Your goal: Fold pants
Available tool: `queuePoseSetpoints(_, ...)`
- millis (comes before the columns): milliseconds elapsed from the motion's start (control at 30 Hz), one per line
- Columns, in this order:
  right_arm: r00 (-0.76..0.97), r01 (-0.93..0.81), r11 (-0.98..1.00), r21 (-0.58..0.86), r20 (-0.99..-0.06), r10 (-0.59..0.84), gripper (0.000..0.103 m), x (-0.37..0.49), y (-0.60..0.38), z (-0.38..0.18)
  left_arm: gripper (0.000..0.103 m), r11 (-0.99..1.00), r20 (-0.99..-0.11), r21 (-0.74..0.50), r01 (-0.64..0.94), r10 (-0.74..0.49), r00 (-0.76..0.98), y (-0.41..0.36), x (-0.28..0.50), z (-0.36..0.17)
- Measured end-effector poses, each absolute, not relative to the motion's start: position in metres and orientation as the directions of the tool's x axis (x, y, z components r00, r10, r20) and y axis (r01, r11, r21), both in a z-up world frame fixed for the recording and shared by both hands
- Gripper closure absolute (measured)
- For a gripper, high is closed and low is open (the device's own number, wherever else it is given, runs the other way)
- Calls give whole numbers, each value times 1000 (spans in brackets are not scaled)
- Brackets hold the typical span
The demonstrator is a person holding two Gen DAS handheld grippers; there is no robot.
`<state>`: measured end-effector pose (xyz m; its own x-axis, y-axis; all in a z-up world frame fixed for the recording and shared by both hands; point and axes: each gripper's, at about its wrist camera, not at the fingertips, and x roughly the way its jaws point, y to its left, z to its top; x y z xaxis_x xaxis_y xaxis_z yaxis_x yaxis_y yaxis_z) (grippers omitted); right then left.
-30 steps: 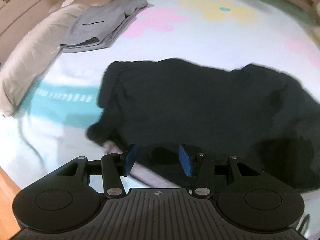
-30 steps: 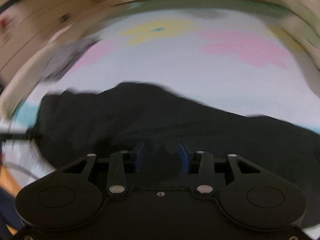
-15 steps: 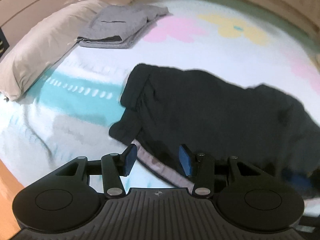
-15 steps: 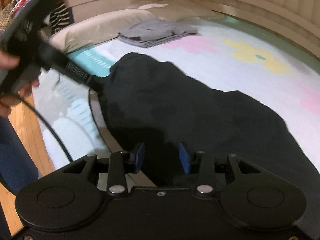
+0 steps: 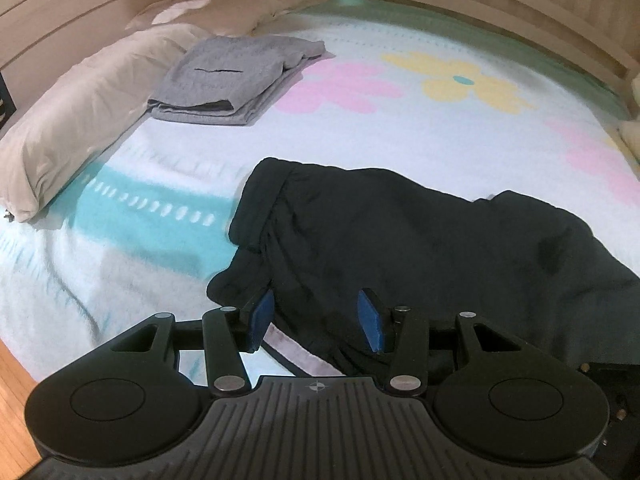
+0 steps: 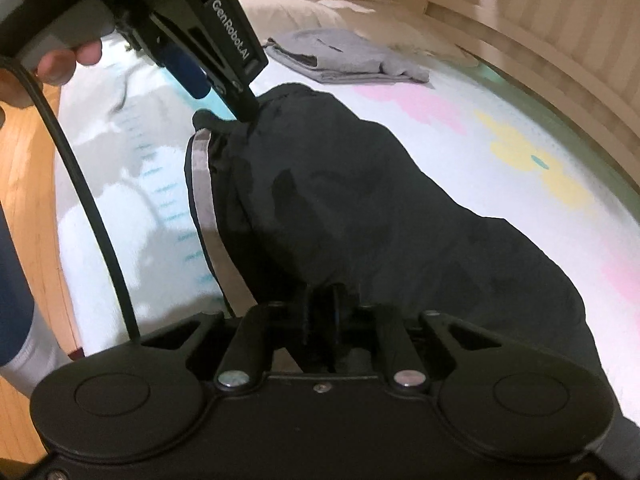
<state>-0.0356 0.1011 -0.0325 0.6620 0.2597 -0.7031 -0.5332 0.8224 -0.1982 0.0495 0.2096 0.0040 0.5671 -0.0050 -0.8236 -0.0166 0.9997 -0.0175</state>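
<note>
Across the bed [image 5: 440, 128] the pants [image 5: 420, 240] lie rumpled; our right gripper [image 6: 326, 312] pinches their near edge, left gripper [image 5: 316, 316] gapes, so an uneven pull could bunch them.

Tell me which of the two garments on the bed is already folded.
The grey pants, lying in a neat flat stack beside the pillow at the far side of the bed. The black pants lie spread and rumpled nearer, under the left gripper.
</note>
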Motion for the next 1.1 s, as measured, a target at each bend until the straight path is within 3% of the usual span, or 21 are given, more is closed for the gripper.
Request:
queuePoseSetpoints(233, 596, -554, 830, -55, -723, 350, 95, -46, 91, -19, 58, 1000, -787, -21, 10, -23, 617, 199, 48, 8)
queuePoseSetpoints(333, 575, -575, 816, -59, -739, 352, 95, -51, 92, -24, 58, 999, -792, -25, 24, -35, 609, 189, 55, 1)
queuePoseSetpoints(433, 558, -582, 811, -52, -752, 352, 95, -53, 94, -30, 58, 999, -818, -13, 47, -38, 574, 178, 63, -14)
queuePoseSetpoints(533, 555, -577, 816, -42, -752, 354, 95, -54, 94, -31, 56, 998, -886, 66, -18, 67, 459, 179, 75, -43)
queuePoseSetpoints(600, 551, -570, 821, -25, -753, 360, 94, -54, 92, -30, 56, 995, -921, -6, -103, 34, 388, 198, 77, -58)
queuePoseSetpoints(800, 573, -512, 859, -10, -749, 333, 86, -56, 67, -10, 58, 983, -902, -48, -178, 34, 430, 209, 65, -43)
queuePoseSetpoints(867, 590, -463, 886, -4, -747, 305, 86, -55, 48, -3, 58, 985, -877, -65, -161, 21, 479, 205, 57, -27)
queuePoseSetpoints(967, 610, -361, 932, 32, -748, 262, 85, -52, 9, 4, 58, 990, -811, 4, -139, 85, 579, 188, 43, -3)
queuePoseSetpoints(1100, 621, -182, 983, 30, -771, 138, 76, -47, -44, 5, 58, 1000, -771, 4, -11, 10, 637, 147, 40, 9)
